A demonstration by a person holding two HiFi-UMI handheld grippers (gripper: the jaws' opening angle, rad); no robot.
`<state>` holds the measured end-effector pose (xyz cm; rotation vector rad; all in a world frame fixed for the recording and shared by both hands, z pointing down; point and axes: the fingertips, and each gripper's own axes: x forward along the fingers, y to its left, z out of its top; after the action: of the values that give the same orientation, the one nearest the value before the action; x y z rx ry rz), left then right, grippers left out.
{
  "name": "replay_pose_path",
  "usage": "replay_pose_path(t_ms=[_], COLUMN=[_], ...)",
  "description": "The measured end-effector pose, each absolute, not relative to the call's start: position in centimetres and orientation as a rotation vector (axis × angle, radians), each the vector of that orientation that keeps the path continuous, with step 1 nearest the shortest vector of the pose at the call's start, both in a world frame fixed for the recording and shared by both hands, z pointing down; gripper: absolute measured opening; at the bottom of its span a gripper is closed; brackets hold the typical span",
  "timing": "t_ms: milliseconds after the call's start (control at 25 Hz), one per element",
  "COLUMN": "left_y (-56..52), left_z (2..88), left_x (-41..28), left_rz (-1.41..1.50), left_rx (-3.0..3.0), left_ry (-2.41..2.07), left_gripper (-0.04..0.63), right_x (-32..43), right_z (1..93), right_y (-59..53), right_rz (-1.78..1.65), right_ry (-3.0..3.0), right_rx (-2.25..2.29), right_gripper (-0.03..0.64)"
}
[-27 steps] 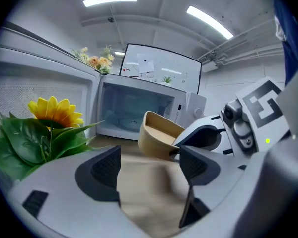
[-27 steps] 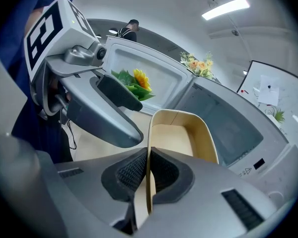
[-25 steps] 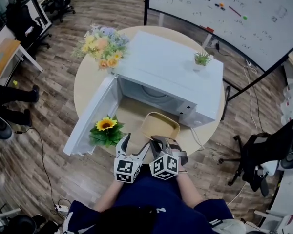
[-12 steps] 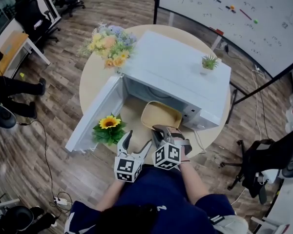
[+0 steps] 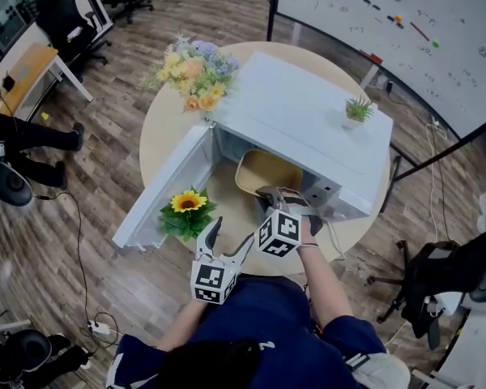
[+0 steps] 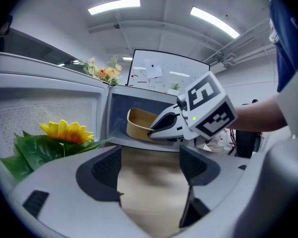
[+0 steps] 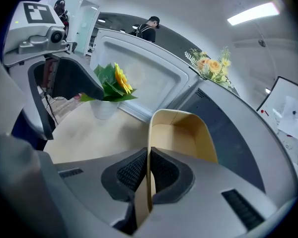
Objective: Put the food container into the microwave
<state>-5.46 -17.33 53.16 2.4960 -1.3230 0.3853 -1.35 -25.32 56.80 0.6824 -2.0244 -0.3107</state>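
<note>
A tan, empty food container (image 5: pixel 265 173) (image 6: pixel 139 124) (image 7: pixel 176 135) hangs partly inside the mouth of the white microwave (image 5: pixel 308 128). My right gripper (image 5: pixel 274 195) (image 7: pixel 148 171) is shut on its near wall, which stands pinched between the jaws. The microwave door (image 5: pixel 164 189) (image 7: pixel 139 83) stands swung open to the left. My left gripper (image 5: pixel 225 235) (image 6: pixel 150 163) hovers open and empty near the table's front edge, below and left of the container.
A potted sunflower (image 5: pixel 184 215) (image 6: pixel 64 133) stands on the round table (image 5: pixel 158 136) by the open door. A flower bouquet (image 5: pixel 193 70) sits at the back left; a small green plant (image 5: pixel 358 109) tops the microwave. A whiteboard (image 5: pixel 405 31) stands behind.
My right gripper has carried the container forward from in front of the microwave into its opening. The left gripper has stayed near the table's front edge.
</note>
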Motion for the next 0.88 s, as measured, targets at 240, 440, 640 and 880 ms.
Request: replay_pose_path(t_ms=[240,440,640,880], left_y=[-17.3,-17.5,-17.8,-18.1], left_z=[53.2,53.1,53.1,53.2], left_x=[-5.4,-5.6,-5.6,-5.2], left_rz=[0.398,0.403,0.413,0.417], left_rx=[2.500,2.501,2.508,2.517], left_ry=[-1.307,-1.315,-1.318,-1.294], left_gripper=[0.365,0.365,0.364,0.364], right_x=[-1.1,-0.9,-0.9,-0.5], right_z=[57.6,58.1,58.5,59.3], right_y=[-27.8,-29.7,-31.6,-33.8], right_rz=[-0.292,-0.287,-0.278,-0.264], right_ry=[-2.007,-1.991,-1.987,-1.972], right_rx=[0.674,0.672,0.693,0.719], right_gripper=[0.020,0.021,0.021,0.021])
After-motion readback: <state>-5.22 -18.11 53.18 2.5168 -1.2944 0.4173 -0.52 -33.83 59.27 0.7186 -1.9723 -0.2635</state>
